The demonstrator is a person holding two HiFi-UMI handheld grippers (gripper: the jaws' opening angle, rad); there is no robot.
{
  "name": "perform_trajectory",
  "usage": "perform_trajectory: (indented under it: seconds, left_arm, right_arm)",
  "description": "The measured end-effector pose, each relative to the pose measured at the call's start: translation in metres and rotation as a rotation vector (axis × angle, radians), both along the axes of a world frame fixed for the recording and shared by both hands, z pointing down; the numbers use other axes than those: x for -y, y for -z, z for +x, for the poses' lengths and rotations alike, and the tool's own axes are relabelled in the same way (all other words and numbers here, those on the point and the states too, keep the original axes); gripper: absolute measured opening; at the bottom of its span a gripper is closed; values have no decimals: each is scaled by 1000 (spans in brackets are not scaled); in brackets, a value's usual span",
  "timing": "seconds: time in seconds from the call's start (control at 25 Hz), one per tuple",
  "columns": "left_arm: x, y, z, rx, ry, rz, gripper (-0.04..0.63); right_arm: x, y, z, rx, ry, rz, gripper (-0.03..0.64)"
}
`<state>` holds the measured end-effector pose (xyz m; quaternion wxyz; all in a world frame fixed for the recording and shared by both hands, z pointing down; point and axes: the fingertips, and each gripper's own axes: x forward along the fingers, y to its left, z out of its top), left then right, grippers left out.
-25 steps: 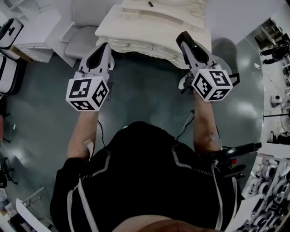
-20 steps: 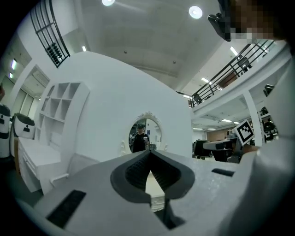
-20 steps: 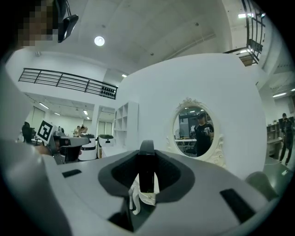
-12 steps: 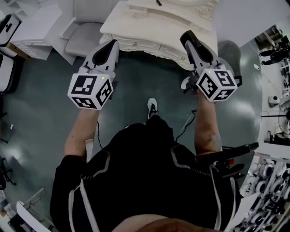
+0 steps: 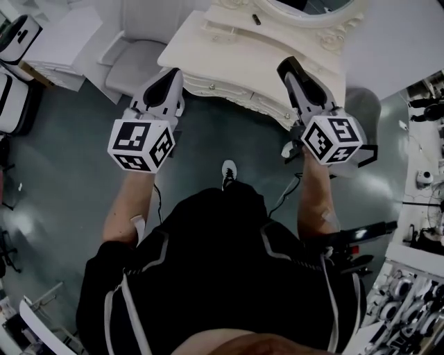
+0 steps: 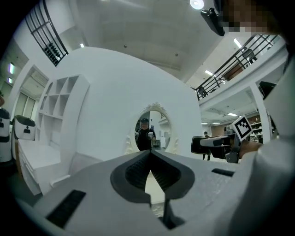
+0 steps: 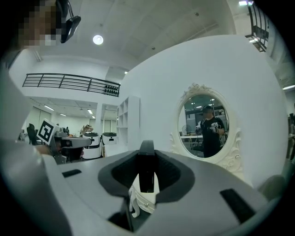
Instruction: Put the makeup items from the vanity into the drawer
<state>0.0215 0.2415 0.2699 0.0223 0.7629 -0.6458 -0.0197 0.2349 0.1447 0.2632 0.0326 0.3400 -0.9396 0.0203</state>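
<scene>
Pads [image 6: 137, 170] of the left gripper [image 6: 150, 156] are closed tip to tip, with nothing between them. Pads [image 7: 126, 174] of the right gripper [image 7: 146, 154] are held slightly apart. A slim black item [image 7: 146, 171] stands upright in the gap and pokes above the tips. It is judged to be clamped and is probably a makeup stick, but its type can't be confirmed. Task status: barely started. Drawer fronts [image 5: 236, 96] along the vanity [image 5: 229, 52] edge look shut and no item is seen stowed. One small dark item [image 5: 256, 19] lies on the top near the mirror [image 5: 312, 5]. A drawer has to be opened before anything goes in. Pose: both grippers are held level, roughly parallel and well apart, aimed at the vanity front. The left tip is by the left front corner and the right tip over the right front edge; contact isn't shown. Marker cubes [image 5: 141, 144] sit behind the jaws, and forearms [image 5: 128, 208] are stretched forward from the torso.
</scene>
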Motion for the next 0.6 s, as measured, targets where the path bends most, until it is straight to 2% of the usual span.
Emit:
perform_trajectory:
  seconds: [0.16,0.36,0.6]
  left_arm:
    - [46,-9,-6,2,34,-33,2]
    - [97,-14,-3,67,55,-66,2]
    - [156,-25,-2,61,83,-111,2]
  right_arm:
    - [48,-5,-7,-4,33,-13,98]
    - [96,-4,-13,2,70,-14,98]
    - [152,-8,-15,-11,115,-18,98]
